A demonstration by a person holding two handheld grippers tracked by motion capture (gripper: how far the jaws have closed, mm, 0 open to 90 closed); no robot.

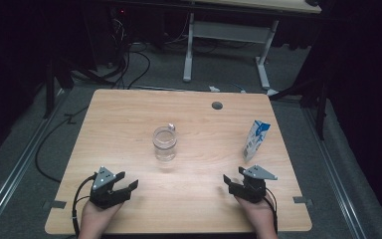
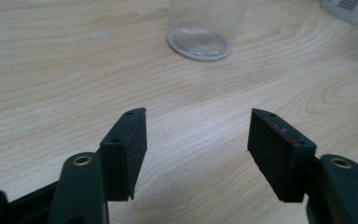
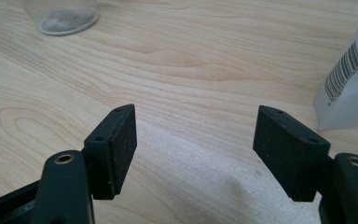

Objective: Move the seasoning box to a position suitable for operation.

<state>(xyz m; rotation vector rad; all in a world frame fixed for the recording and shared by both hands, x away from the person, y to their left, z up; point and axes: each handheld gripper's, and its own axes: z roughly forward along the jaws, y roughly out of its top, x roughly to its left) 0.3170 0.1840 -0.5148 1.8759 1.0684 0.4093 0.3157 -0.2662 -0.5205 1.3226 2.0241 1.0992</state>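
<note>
We see a clear glass (image 1: 164, 143) standing mid-table (image 1: 129, 119), its contents too hard to tell, and a carton (image 1: 255, 139) upright near our right gripper (image 1: 233, 178). Both it and our left gripper (image 1: 127, 180) rest spread, pinching nothing.

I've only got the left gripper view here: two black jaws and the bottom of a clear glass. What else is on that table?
Observer: A small white and blue carton stands upright near the table's right side, well apart from the glass.
Operator: Is anything in the glass?
Observer: From the high view it looks empty, and it stands upright near the table's middle.
Operator: Where's the other gripper?
Observer: The right gripper rests at the near edge, just in front of the carton, jaws open with nothing between them.
Operator: And mine?
Observer: The left gripper sits at the near left, open too, angled toward the glass.
</note>
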